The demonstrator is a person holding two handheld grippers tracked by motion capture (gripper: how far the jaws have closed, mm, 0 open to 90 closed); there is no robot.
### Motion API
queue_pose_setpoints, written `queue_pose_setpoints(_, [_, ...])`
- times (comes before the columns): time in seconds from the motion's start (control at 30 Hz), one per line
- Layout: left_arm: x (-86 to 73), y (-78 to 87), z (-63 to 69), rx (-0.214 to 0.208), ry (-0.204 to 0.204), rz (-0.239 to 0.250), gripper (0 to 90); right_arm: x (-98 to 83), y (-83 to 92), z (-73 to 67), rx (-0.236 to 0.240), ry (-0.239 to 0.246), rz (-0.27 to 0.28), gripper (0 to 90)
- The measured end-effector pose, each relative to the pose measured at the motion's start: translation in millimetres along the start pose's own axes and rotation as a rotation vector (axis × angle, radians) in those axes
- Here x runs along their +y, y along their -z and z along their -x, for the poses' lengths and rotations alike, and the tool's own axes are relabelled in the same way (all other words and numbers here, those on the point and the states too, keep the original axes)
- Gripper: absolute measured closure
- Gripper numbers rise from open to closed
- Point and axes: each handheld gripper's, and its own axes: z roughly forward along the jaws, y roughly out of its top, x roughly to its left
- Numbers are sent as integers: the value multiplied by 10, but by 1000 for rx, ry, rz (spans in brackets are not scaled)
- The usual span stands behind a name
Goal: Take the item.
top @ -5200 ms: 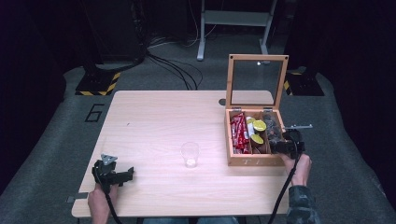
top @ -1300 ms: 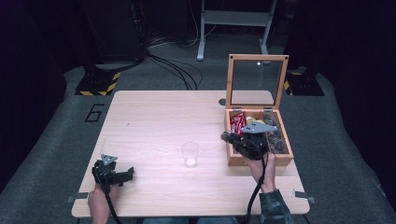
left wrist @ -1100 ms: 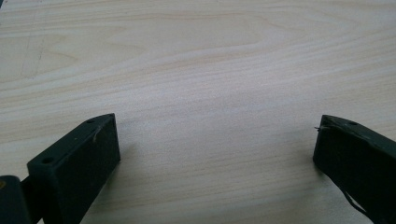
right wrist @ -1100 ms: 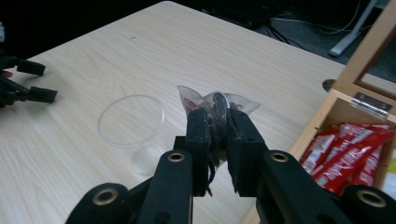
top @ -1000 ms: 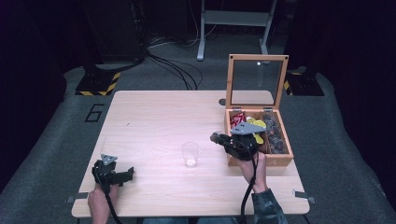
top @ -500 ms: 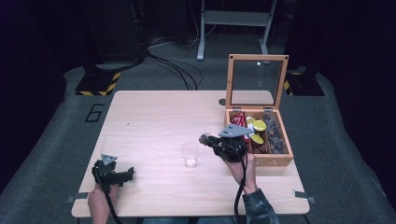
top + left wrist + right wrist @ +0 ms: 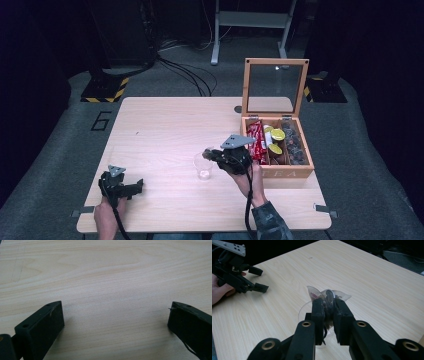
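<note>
1. The pale wooden rectangular table point(image 7: 165, 125) is carrying everything; its near edge is running out of the bottom of the high view, where the person's forearms are coming in.
2. The open wooden compartment box with a glass-paned lid point(image 7: 276, 137) is sitting at the table's right side, its lid standing upright. Red packets and yellow-topped capsules are lying in its compartments; the dark contents of the rightmost compartment are too small to make out.
3. The right gripper point(image 7: 207, 154) is reaching leftward from the right hand point(image 7: 248, 176), just beside the box's left wall, its grey three-cornered plate facing up. In the right gripper view its jaws are pressing together on a small clear plastic packet with dark contents point(image 7: 327, 297). The packet's pinched middle is hiding between the jaws, and what the dark contents are cannot be told.
4. The left gripper point(image 7: 137, 185) is resting low at the near left corner of the table, held by the left hand point(image 7: 108, 216), pointing right. In the left gripper view its jaws are standing wide apart with bare table between them; both jaws are being cut off by the picture's lower edge.
5. The small clear plastic cup point(image 7: 203, 166) is standing upright on the table, directly beneath the tip of the right gripper. In the right gripper view the jaws and packet are covering most of it, leaving only a part of its rim point(image 7: 302, 310) showing.
</note>
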Motion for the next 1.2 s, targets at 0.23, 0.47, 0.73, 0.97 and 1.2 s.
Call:
queue_pose_setpoints(0.23, [0,0,0,0,0,0,3,-2,-126,-22,13,14,-32,798])
queue_pose_setpoints(0.47, [0,0,0,0,0,0,3,-30,-241,-26,22,15,-72,798])
queue_pose_setpoints(0.73, [0,0,0,0,0,0,3,-52,-317,-31,21,5,-103,795])
queue_pose_setpoints(0.97, [0,0,0,0,0,0,3,-60,-376,-35,23,9,-130,793])
queue_pose_setpoints(1.2, [0,0,0,0,0,0,3,-77,-397,-29,25,14,-140,790])
